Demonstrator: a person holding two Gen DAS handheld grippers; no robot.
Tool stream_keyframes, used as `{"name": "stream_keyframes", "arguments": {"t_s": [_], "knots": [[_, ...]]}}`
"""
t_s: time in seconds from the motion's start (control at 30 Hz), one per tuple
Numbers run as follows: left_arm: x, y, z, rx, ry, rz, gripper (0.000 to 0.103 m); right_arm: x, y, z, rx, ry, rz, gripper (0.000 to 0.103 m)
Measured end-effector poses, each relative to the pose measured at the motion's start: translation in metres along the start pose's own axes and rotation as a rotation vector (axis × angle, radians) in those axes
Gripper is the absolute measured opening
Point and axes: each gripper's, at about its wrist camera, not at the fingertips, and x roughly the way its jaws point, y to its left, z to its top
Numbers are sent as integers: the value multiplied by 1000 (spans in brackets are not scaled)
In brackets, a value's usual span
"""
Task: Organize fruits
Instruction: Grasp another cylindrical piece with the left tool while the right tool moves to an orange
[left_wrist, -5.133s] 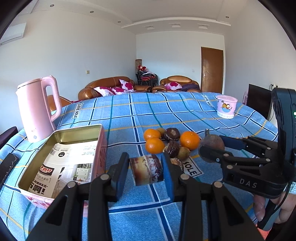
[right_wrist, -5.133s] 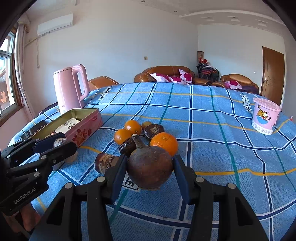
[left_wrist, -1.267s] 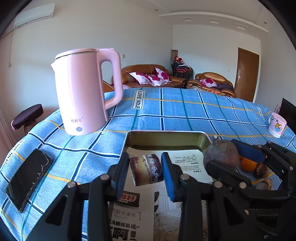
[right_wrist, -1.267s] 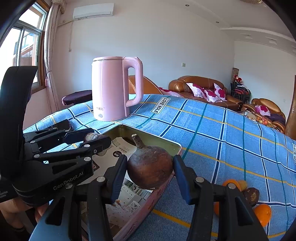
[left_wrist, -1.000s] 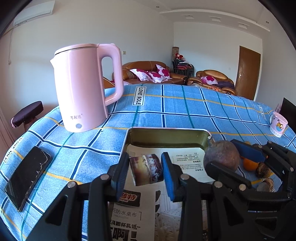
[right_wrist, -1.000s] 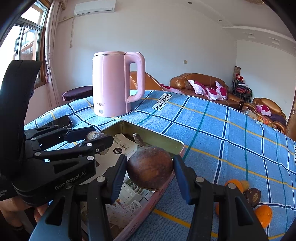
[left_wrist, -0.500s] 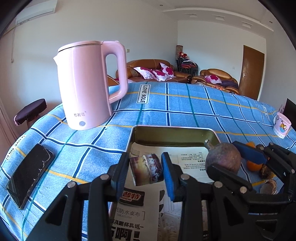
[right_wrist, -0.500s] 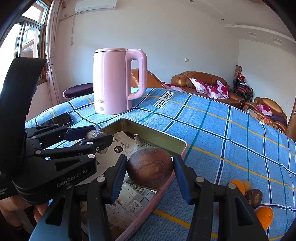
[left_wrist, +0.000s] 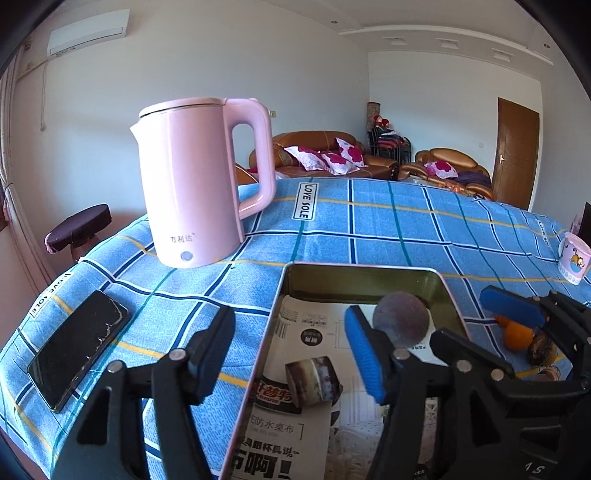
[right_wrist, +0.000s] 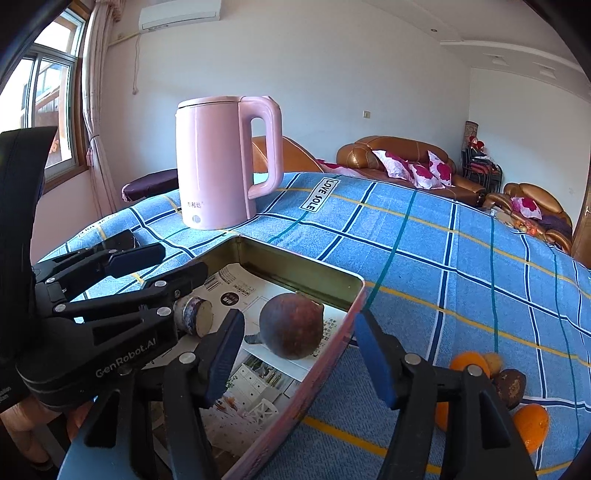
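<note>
Both our grippers hang over the tin, jaws apart and holding nothing. They have just been opening. The cut piece lies on the paper below the left gripper, its long axis running 3 to 9 o'clock. The round fruit lies at 11 o'clock from the right gripper. Half a second ago each was clamped; now both are free. The oranges wait at 4 o'clock, nearer our right hand.

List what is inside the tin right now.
Inside the tin: a printed paper lining, a round brown fruit and a cut fruit piece. The near end of the tin is hidden behind the hand-held grippers, so anything there cannot be seen.
</note>
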Motion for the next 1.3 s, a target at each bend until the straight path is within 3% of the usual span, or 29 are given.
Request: {"name": "stream_keyframes", "arguments": {"t_s": [0.3, 0.47, 0.63, 0.93, 1.3], "knots": [[-11, 1, -1, -9, -61, 31, 78, -8, -1, 0, 9, -44, -26, 68], [-24, -3, -5, -22, -112, 9, 91, -27, -2, -5, -10, -98, -44, 68], [-36, -26, -10, -1, -119, -57, 91, -61, -24, -20, -44, -115, -127, 68], [-56, -92, -19, 88, -102, -215, 91, -116, -101, -63, 88, -83, -316, 68], [-56, -159, -33, 187, 19, -370, 86, -125, -139, -89, 232, -59, -338, 68]]}}
